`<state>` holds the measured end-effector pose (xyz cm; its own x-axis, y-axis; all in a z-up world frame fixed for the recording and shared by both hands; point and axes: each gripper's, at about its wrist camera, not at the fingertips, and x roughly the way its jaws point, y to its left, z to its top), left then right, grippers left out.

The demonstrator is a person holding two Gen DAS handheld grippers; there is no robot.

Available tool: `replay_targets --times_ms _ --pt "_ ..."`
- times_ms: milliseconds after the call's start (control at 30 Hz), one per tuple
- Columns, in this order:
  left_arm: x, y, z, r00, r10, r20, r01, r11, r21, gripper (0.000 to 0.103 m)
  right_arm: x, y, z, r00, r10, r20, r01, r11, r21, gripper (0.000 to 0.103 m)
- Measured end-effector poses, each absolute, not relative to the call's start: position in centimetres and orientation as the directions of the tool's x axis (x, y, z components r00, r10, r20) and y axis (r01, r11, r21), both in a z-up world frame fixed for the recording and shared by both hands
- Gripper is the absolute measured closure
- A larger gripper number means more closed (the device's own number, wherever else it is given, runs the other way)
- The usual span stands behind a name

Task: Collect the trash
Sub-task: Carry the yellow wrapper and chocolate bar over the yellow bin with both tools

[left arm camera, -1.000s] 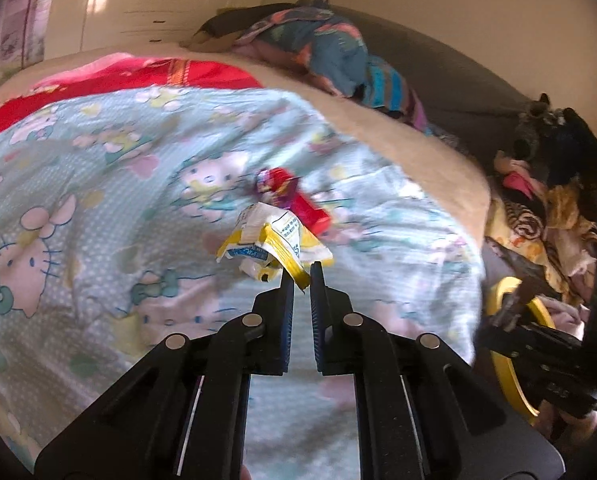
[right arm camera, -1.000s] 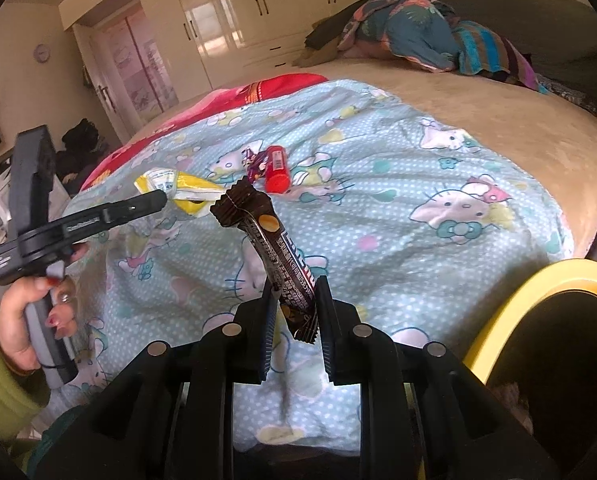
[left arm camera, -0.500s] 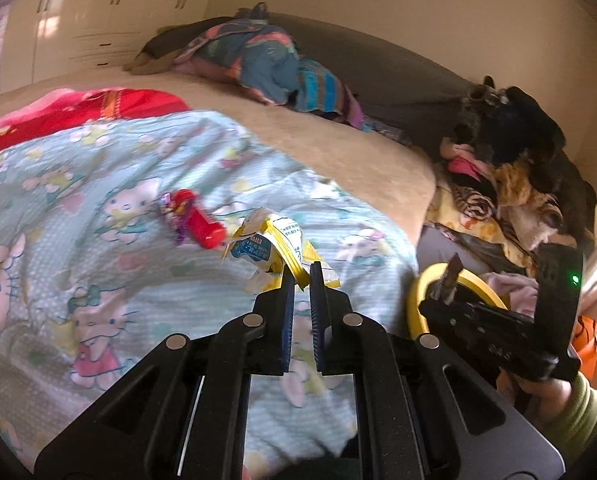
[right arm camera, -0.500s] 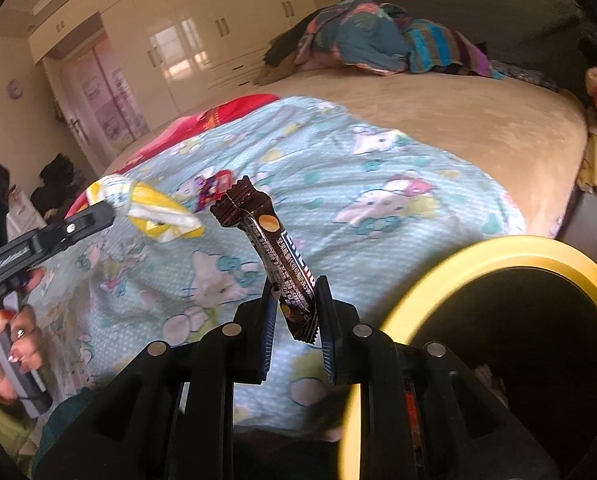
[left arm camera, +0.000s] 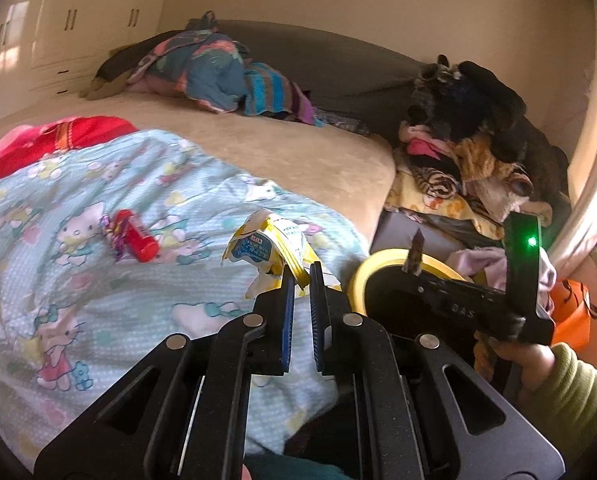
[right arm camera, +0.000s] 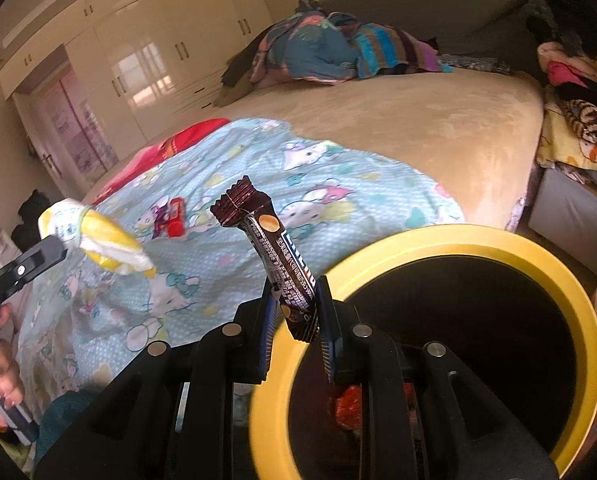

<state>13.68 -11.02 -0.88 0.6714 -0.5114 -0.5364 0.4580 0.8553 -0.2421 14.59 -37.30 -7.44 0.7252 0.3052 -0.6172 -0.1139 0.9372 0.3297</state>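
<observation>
A: What differs from a second ago?

B: Both views have swung off the cartoon-cat blanket toward the bed's edge. The yellow-rimmed bin, then only a sliver at the right, now fills the lower right of the right wrist view. In the left wrist view the red wrapper on the blanket has slid from centre to the left.

A: What is each tool holding?

B: The left gripper is clamped on a crumpled yellow and white packet, which sticks up past its fingertips, lifted clear of the blanket. The right gripper is clenched on a brown snack bar wrapper, standing upright between its jaws.

A: Where do they sit relative to the bin?

B: The brown wrapper's lower end overlaps the bin's near-left rim in the picture. The yellow packet is just left of the bin. Something red-orange lies inside the bin.
</observation>
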Motion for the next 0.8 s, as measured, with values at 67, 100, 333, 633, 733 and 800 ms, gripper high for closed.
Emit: replay_targets --times_ms 67,100,333,633,733,800 --pt "13.4 -11.5 -0.8 0.665 -0.522 -0.535 0.472 0.848 -0.242 0.098 14.4 -38.1 -7.4 0.732 0.294 -0.615 -0.096 0.938 0.334 0.084" --pt "13.2 -12.0 -0.7 0.660 -0.528 -0.534 0.482 0.843 -0.237 0.098 14.3 -38.4 -7.3 0.734 0.290 -0.614 -0.090 0.938 0.336 0.084" --pt "12.3 -13.7 -0.9 0.632 -0.555 -0.541 0.527 0.820 -0.226 0.098 13.7 -40.4 -7.2 0.746 0.258 -0.614 -0.043 0.939 0.341 0.084" --pt "10.9 -16.0 -1.0 0.600 -0.584 -0.547 0.574 0.790 -0.214 0.098 12.9 -42.3 -7.0 0.758 0.198 -0.622 0.007 0.950 0.311 0.084" --pt "10.5 -16.7 -1.1 0.590 -0.589 -0.552 0.588 0.782 -0.207 0.098 12.6 -43.0 -7.2 0.759 0.185 -0.625 0.024 0.950 0.310 0.084" --pt "10.3 -17.2 -1.2 0.585 -0.592 -0.554 0.596 0.778 -0.202 0.098 12.5 -43.5 -7.3 0.758 0.178 -0.627 0.037 0.949 0.314 0.084"
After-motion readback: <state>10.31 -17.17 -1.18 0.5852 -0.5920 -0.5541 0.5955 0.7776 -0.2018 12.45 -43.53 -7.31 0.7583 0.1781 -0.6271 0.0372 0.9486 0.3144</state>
